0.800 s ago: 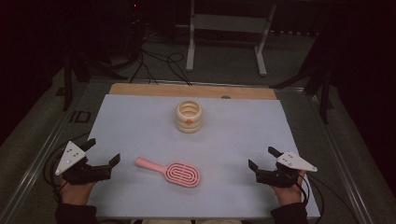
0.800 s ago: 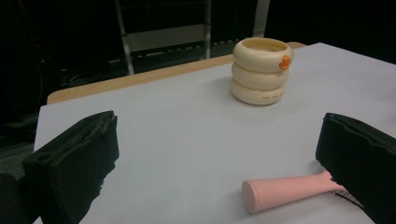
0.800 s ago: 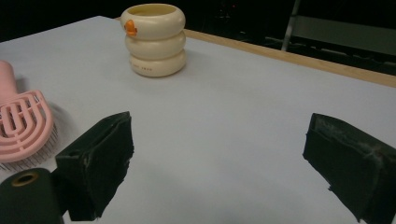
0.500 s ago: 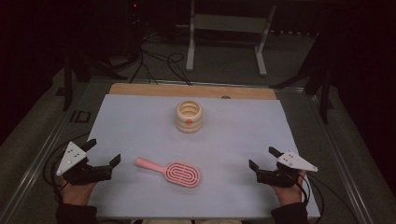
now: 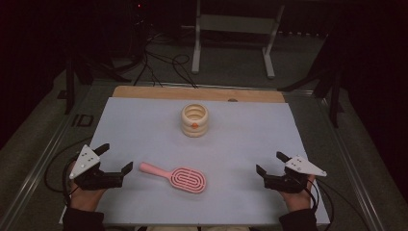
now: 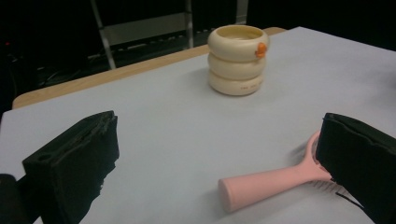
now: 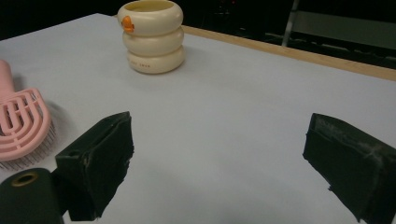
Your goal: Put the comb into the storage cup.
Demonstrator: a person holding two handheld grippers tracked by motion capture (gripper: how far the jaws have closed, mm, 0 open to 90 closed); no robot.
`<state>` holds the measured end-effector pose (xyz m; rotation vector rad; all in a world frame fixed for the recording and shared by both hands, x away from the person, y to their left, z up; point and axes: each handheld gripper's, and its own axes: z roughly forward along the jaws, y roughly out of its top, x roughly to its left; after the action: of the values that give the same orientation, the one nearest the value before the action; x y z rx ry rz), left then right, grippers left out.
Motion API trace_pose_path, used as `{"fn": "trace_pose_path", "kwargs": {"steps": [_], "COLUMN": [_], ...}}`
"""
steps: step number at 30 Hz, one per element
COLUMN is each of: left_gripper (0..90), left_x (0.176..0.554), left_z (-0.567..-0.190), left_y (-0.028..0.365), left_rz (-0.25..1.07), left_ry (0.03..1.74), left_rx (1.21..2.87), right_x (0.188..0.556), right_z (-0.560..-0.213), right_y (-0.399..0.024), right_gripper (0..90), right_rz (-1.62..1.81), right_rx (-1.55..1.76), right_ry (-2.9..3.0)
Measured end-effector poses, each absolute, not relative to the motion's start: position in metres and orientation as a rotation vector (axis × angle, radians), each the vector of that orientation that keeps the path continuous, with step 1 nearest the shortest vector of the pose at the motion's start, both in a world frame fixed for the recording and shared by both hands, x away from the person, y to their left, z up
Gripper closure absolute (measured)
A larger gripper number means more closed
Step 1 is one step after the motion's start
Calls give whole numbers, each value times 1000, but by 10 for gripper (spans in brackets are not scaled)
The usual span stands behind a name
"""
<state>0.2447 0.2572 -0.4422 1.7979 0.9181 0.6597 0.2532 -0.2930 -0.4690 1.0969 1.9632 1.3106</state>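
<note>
Pink hairbrush (image 5: 175, 176) lies flat on the pale table (image 5: 240, 144), near the person's edge, handle pointing toward the left hand-held gripper (image 5: 115, 159). Left hand-held gripper: jaws spread wide, nothing between them, set at the table's left edge just beside the handle tip, not touching it. In the left gripper view the handle (image 6: 266, 184) lies close in front, running toward one jaw. Right hand-held gripper (image 5: 270, 162): jaws likewise wide, holding nothing, near the right edge, well apart from the brush head. Cream ringed container (image 5: 194, 121) stands upright farther back, mid-table, apart from both grippers and the brush.
</note>
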Motion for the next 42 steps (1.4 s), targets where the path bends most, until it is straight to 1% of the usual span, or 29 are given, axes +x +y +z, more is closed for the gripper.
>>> {"fn": "trace_pose_path", "kwargs": {"steps": [11, 22, 33, 42], "left_gripper": [4, 4, 4, 4], "left_x": [248, 256, 263, 267], "left_z": [-443, -441, -439, -442], "left_y": [244, 223, 207, 184], "left_rz": [607, 556, 519, 459], "left_ry": [874, 800, 744, 674], "left_rx": [1841, 1939, 1978, 2042], "right_x": [253, 254, 255, 255], "right_z": [-469, -470, -470, -469], "right_y": [-293, -294, -294, -295], "right_gripper": [82, 82, 82, 82], "right_rz": [1309, 1312, 1311, 1314], "right_rx": [1101, 1101, 1102, 1104], "right_ry": [1962, 1965, 1968, 1965]}}
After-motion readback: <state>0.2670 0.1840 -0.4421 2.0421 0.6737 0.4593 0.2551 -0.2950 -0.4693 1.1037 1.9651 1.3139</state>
